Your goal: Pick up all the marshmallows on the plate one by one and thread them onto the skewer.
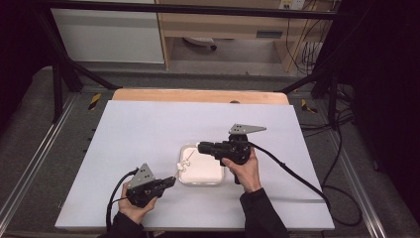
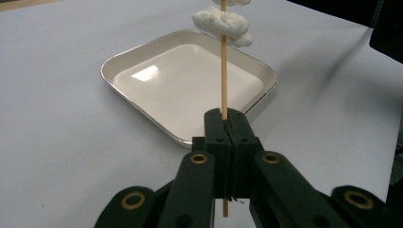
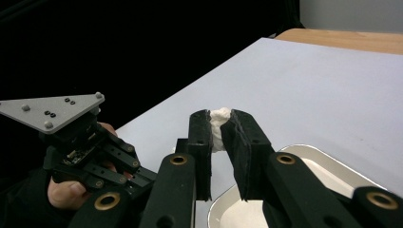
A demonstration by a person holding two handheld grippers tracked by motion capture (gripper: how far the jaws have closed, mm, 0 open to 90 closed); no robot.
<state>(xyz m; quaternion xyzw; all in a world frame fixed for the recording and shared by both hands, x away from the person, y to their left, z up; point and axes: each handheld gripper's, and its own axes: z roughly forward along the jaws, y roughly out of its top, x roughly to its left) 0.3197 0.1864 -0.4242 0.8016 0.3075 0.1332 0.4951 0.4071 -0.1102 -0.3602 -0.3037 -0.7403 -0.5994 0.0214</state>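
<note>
Over the tray, the skewer stands clamped in the left gripper, white pieces threaded near its tip. Beside the tray's rim, the right gripper pinches one lump; best drawn straight along the stick, left hand steady. That pinch reads clearly from the right gripper view, while the high view blurs it.

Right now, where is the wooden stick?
The wooden stick is clamped in the left tool, pointing over the white tray, with white lumps on it.
</note>
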